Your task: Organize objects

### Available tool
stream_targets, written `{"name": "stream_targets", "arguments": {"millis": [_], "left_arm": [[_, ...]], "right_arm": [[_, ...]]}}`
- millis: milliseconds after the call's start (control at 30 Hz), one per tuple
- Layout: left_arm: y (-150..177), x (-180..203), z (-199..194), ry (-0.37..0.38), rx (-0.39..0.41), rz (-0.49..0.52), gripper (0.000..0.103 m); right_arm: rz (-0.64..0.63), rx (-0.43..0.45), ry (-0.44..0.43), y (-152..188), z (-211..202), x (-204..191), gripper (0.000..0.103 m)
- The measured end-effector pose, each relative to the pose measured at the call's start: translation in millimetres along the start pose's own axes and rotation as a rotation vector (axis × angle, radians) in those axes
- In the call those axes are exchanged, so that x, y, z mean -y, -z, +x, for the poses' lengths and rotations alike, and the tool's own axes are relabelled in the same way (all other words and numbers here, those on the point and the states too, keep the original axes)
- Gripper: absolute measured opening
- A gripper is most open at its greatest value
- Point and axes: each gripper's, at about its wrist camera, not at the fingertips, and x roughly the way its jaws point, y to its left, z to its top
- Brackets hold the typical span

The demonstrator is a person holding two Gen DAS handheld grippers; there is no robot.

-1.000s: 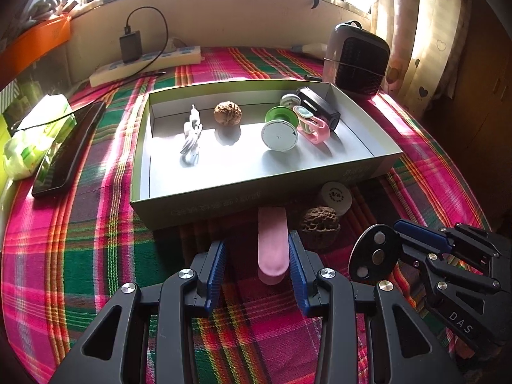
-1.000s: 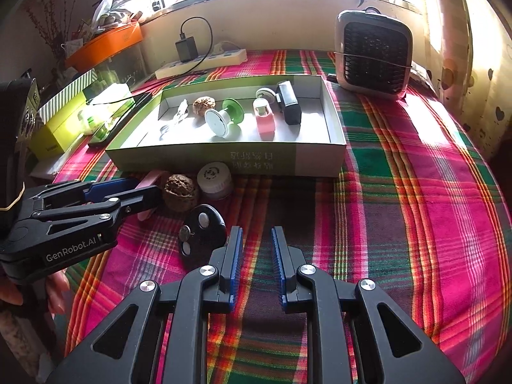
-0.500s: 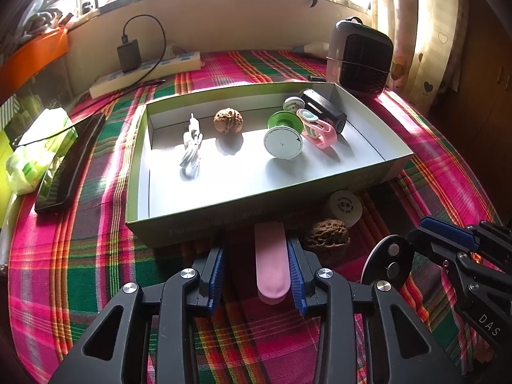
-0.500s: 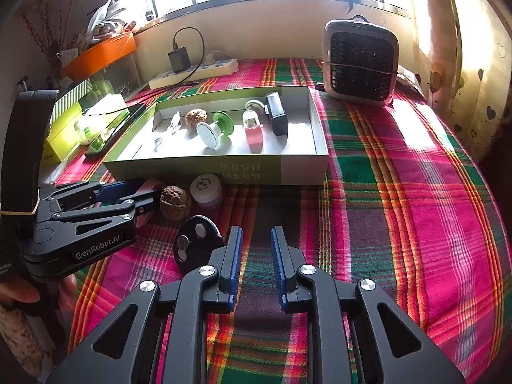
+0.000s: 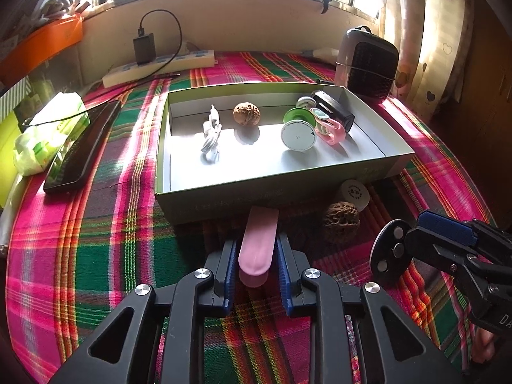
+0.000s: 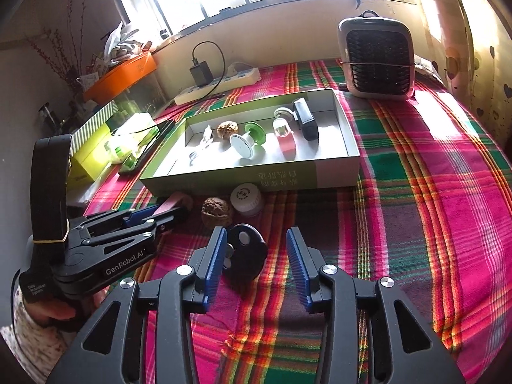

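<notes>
Worktop point(image 5: 96, 249): a plaid cloth covered it, and the open green box point(image 5: 224, 201) lay across the far middle, already holding a walnut, a spool and other small things
Loose items: a second walnut point(image 5: 340, 220), a white round cap point(image 5: 353, 190) and a black disc point(image 6: 244, 254) lay on the cloth just before the box's near wall
Key relation: the pink case point(image 5: 259, 240) lay straight ahead of the left tool point(image 5: 256, 275), its long axis running along the tool's fingers and its far end close to the box wall; the left hand was clearly the nearer one
Left tool: its jaws had just been closing on the pink case, and the pads looked pressed to both its long sides
Right tool point(image 6: 256, 265): its jaws had just been opening; the black disc sat between them against the left pad, not gripped
Pink case: a smooth, slim, rounded oblong, matte pink
</notes>
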Motion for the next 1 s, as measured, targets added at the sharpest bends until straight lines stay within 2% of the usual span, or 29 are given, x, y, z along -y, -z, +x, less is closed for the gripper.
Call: {"name": "stream_targets", "arguments": {"millis": [200, 700, 1000], "left_arm": [[4, -5, -3, 0.005, 0.003, -0.010, 0.021], [2, -3, 0, 0.009, 0.003, -0.007, 0.021], [-2, -3, 3, 0.004, 0.007, -0.001, 0.022]], "right_arm": [[-0.058, -0.058, 0.048, 3, 17, -9, 0.046], [-0.110, -0.082, 0.088, 4, 29, -13, 0.045], [-0.103, -0.081, 0.085, 1, 30, -12, 0.031]]}}
